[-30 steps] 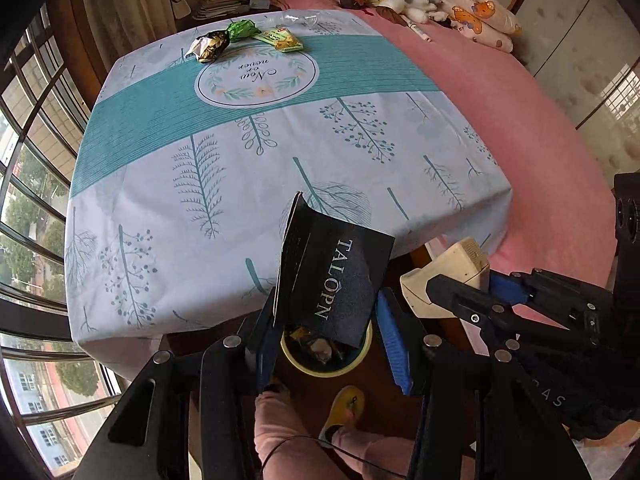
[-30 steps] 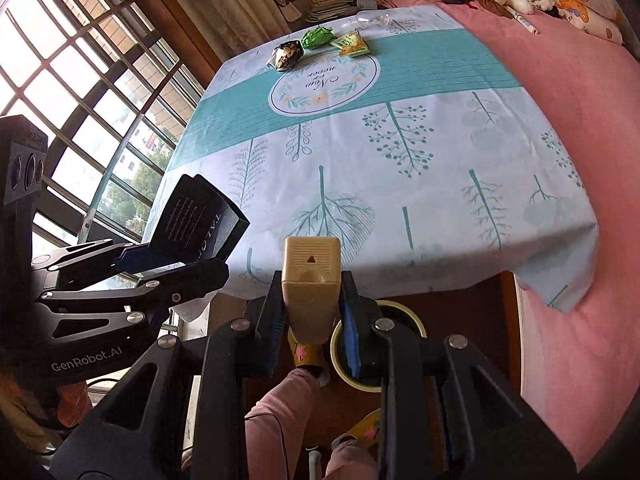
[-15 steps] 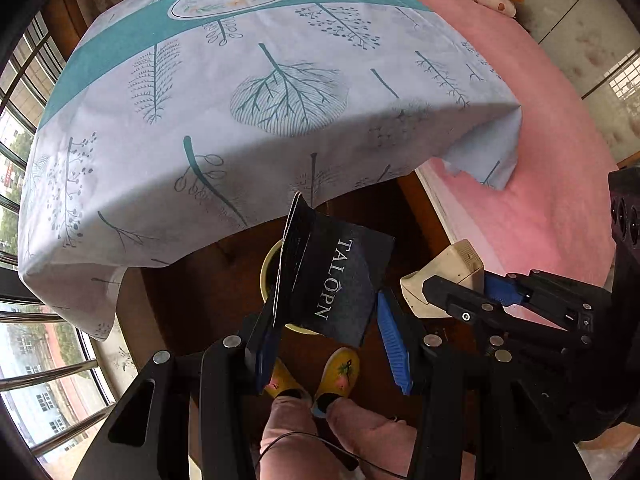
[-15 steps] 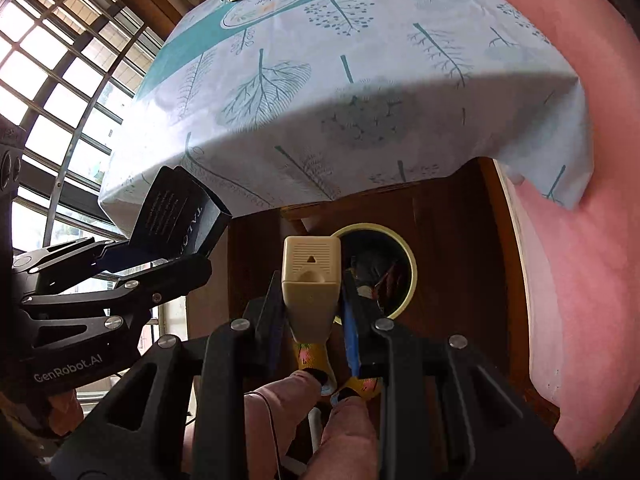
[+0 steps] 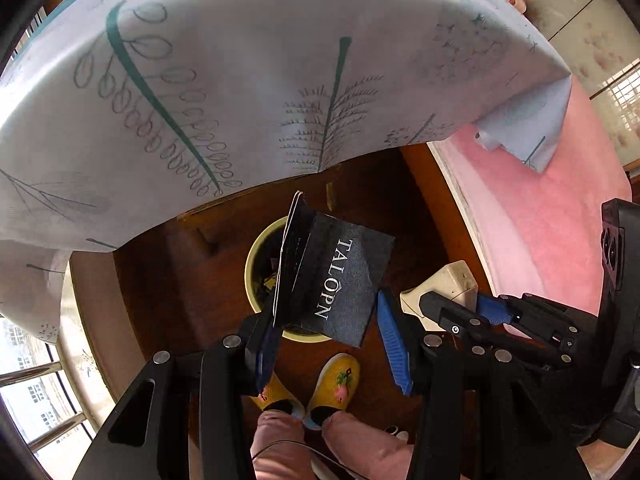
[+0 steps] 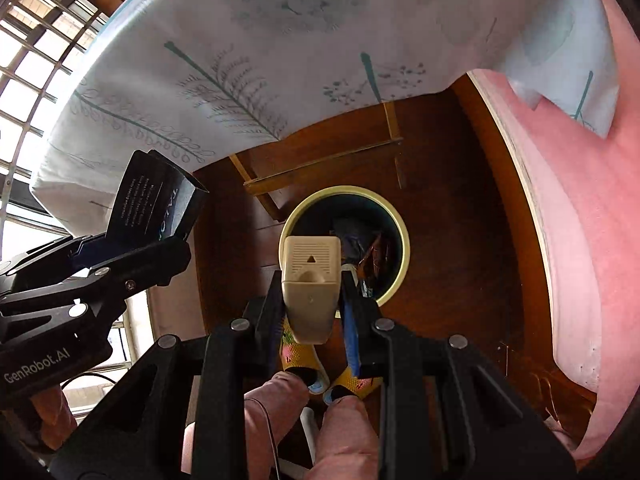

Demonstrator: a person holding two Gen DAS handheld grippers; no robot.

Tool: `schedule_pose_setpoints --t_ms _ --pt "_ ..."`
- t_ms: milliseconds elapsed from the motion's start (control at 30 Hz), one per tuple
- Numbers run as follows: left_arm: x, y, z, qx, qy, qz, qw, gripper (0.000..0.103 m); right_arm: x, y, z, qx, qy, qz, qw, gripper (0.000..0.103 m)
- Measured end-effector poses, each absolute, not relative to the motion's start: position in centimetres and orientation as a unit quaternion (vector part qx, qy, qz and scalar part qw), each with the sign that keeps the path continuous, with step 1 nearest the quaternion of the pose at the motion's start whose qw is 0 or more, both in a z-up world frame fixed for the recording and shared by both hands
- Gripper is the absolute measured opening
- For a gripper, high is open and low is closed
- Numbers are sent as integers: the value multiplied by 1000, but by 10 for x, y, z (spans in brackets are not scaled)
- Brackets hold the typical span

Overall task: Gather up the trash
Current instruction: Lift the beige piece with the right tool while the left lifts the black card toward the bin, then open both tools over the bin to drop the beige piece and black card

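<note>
While both tools hang over the floor beneath the draped tablecloth (image 5: 240, 80):
Left gripper (image 5: 328, 344): fingers spread wide, black card sleeve (image 5: 340, 280) resting against the left finger, long axis running forward and up.
Writing: "TALOPN" along the sleeve; "GenRobot.AI" on the gripper body.
Right gripper (image 6: 312, 312): clamped on beige plastic plug (image 6: 310, 284), nose pointing forward.
Bin (image 6: 402, 240): yellow-rimmed, directly below both items.
</note>
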State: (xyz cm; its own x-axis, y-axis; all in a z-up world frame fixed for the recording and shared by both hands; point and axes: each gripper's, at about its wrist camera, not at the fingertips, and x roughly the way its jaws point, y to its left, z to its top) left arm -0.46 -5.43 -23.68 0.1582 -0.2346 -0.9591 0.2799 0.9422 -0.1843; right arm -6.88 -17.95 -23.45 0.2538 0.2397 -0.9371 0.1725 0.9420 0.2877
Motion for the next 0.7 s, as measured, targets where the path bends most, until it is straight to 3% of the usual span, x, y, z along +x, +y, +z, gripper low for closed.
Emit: schedule_pose_setpoints --t_ms 333,467,700 --pt "14 -61 -318 29 640 -167 749 52 -66 -190 -313 182 624 -6 760 22" --pt "21 -57 -341 26 645 -158 747 83 -64 -194 -337 185 626 -11 757 22" --pt "25 -44 -357 34 635 -132 760 87 -54 -193 -361 187 632 -17 752 22"
